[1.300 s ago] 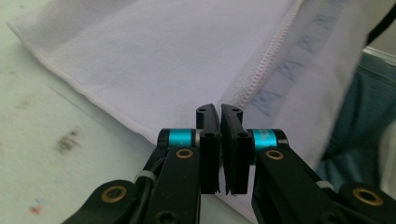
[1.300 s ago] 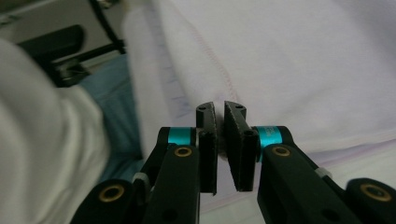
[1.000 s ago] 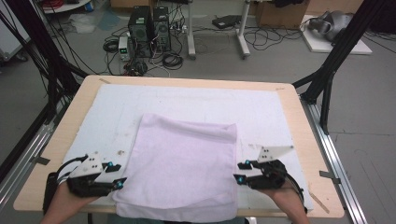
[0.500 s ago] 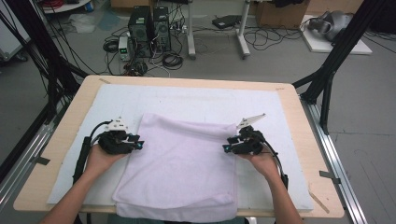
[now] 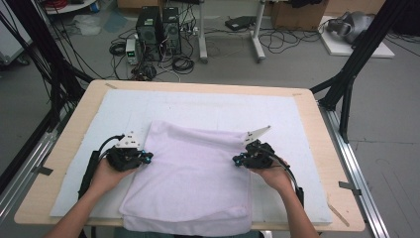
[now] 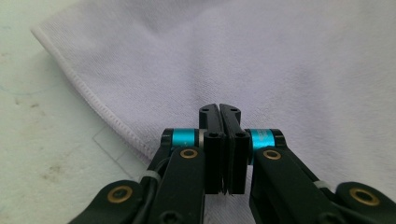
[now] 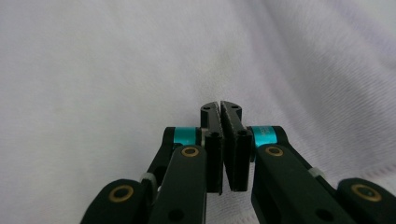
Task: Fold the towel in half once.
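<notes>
A pale lilac towel (image 5: 193, 178) lies spread on the white mat, its near edge hanging over the table's front. My left gripper (image 5: 148, 156) rests at the towel's left edge, a little short of the far left corner, tips pointing inward. In the left gripper view its jaws (image 6: 219, 109) have just closed and stand pressed together over the towel (image 6: 280, 60), beside its hemmed edge; I see no cloth between them. My right gripper (image 5: 236, 161) sits on the towel's right edge. Its jaws (image 7: 220, 107) have also just closed, tips together above the cloth (image 7: 116, 70), nothing visibly pinched.
The white mat (image 5: 198, 106) covers most of the wooden table (image 5: 317, 119), with bare mat beyond and beside the towel. Black frame struts (image 5: 346, 84) rise at the far corners. Computer towers (image 5: 158, 25) and cables lie on the floor behind.
Both hands have moved from the towel's near corners forward along its sides to the far half. Both pairs of jaws, open before, now stand together.
</notes>
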The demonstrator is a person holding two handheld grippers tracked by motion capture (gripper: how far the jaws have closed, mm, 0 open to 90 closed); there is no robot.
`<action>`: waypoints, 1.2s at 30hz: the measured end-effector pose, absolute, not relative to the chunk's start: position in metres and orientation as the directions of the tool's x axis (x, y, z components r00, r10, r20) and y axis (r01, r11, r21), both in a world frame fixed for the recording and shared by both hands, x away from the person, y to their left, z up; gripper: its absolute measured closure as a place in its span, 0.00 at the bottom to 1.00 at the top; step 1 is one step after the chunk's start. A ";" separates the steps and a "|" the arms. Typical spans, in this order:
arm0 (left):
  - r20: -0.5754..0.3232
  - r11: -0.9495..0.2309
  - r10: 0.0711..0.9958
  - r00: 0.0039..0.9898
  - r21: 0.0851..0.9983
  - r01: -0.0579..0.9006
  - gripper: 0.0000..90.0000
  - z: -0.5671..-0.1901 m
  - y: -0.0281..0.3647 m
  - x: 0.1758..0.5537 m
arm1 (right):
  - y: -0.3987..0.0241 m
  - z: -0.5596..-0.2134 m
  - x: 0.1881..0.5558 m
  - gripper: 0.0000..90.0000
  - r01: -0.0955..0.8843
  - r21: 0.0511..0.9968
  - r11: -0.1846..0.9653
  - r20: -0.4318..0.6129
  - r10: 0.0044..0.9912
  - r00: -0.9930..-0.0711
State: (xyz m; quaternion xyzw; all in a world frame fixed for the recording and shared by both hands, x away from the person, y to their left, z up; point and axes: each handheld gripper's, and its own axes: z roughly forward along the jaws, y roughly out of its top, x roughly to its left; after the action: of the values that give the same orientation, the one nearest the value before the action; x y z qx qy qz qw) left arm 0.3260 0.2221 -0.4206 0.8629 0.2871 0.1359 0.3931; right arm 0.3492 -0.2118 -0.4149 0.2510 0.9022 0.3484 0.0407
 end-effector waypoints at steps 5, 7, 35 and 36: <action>0.002 -0.522 0.579 0.816 0.769 0.369 0.98 -0.412 0.227 0.309 | -0.217 -0.404 0.336 0.97 0.408 0.646 0.645 0.136 0.429 -0.893; -0.019 -0.516 0.569 0.822 0.770 0.375 0.96 -0.411 0.230 0.304 | -0.218 -0.402 0.331 0.94 0.403 0.644 0.650 0.170 0.392 -0.904; -0.084 -0.315 0.843 0.531 0.723 0.615 0.96 -0.434 0.211 0.441 | -0.247 -0.431 0.432 0.97 0.573 0.659 0.488 0.100 0.698 -0.709; -0.064 -0.325 0.847 0.528 0.725 0.608 0.96 -0.431 0.210 0.443 | -0.247 -0.427 0.436 0.98 0.571 0.649 0.502 0.076 0.704 -0.706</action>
State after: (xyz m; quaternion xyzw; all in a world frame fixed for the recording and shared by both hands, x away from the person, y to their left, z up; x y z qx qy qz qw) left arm 0.4427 0.2096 -0.4315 0.7967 0.4564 0.1659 0.3597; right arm 0.4357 -0.2467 -0.4272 0.3704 0.8609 0.3342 0.0998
